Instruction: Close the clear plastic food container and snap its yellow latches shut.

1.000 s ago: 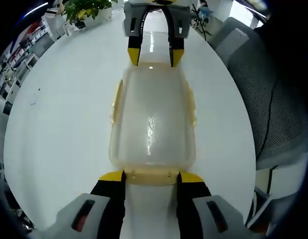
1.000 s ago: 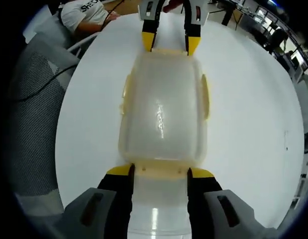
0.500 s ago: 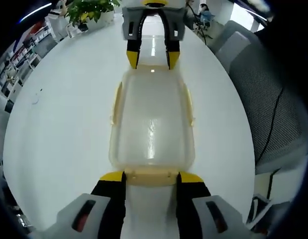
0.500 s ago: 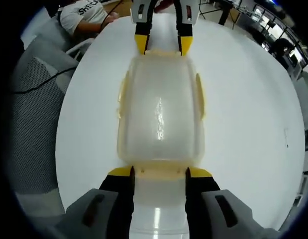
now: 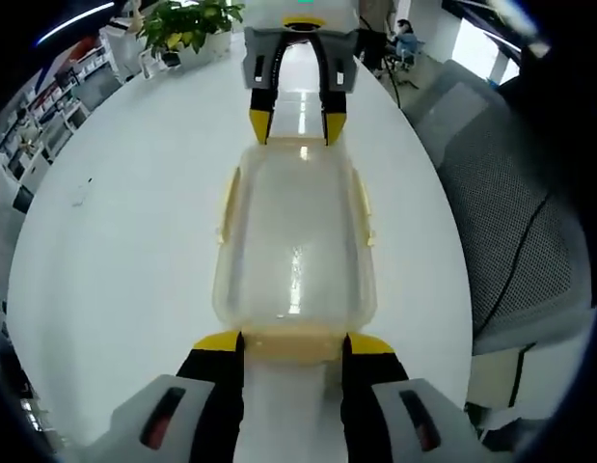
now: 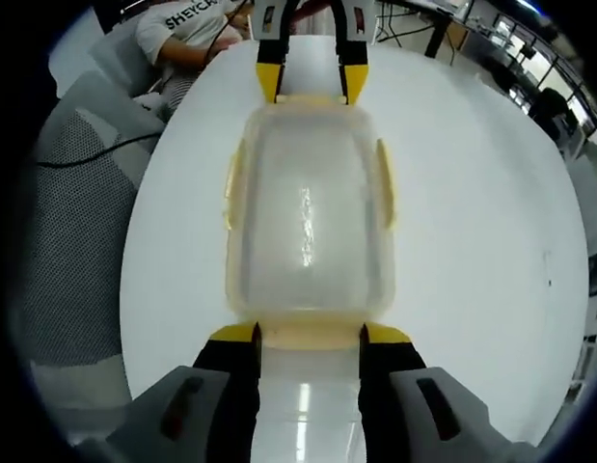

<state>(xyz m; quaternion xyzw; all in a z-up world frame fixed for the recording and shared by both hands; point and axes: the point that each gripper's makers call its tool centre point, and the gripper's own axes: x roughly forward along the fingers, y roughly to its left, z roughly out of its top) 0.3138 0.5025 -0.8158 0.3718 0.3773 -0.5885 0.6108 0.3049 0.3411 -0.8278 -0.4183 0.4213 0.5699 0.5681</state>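
On the round white table (image 5: 115,241), the clear rectangular plastic food container with yellow latches (image 5: 294,241) lies lid-on between both tools. Left gripper (image 5: 292,343) and right gripper (image 6: 309,335) stand at opposite short ends, jaws spread, each flanking an end latch, gripping nothing.

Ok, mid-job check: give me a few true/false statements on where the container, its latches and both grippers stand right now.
1. The clear container sits on a white table. True.
2. The lid is off and lies beside the container. False: the lid sits on top of the container.
3. The left gripper and right gripper are at opposite short ends of the container. True.
4. A yellow latch shows on only one long side. False: both long sides have one.
5. The left gripper holds the potted plant. False: the plant stands at the table's far edge.
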